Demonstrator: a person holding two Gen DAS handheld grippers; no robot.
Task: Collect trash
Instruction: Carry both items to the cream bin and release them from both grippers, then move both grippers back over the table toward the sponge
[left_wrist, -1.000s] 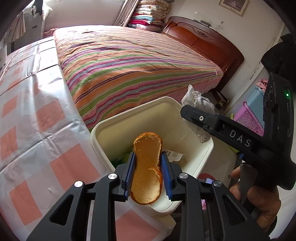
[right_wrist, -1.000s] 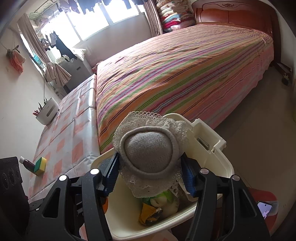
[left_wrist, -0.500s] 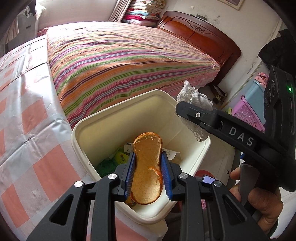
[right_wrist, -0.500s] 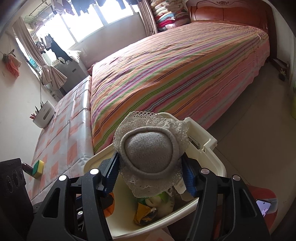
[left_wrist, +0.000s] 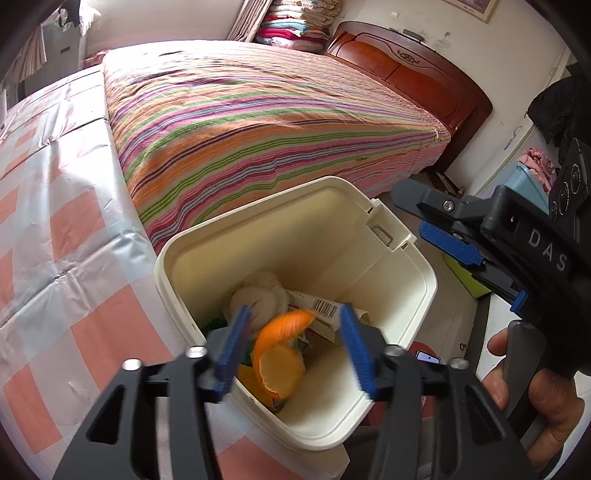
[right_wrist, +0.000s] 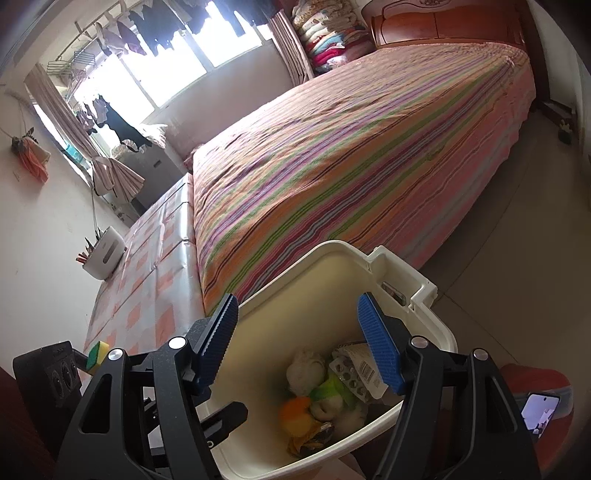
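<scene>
Bedding in pink, orange and green stripes covers the wide bed (left_wrist: 266, 122) behind everything, with a counter under a glossy pink-and-white checked cloth (left_wrist: 55, 266) running along its side. Against the counter's edge stands the cream rectangular plastic trash bin (left_wrist: 402, 266), lid off, holding a pale round wad, a blister pack (right_wrist: 349, 376), a barcoded paper scrap (left_wrist: 323, 308) and green and orange wrappers. Above it, the left gripper (left_wrist: 291, 343) is opening its blue-padded jaws; the curled orange peel (left_wrist: 279, 354) sits between them, blurred and touching neither pad, over the bin's contents. Opening too, the right gripper (right_wrist: 303, 339) is spread over the bin with nothing between its pads. A yellow-green sponge (right_wrist: 96, 354) lies on the counter.
</scene>
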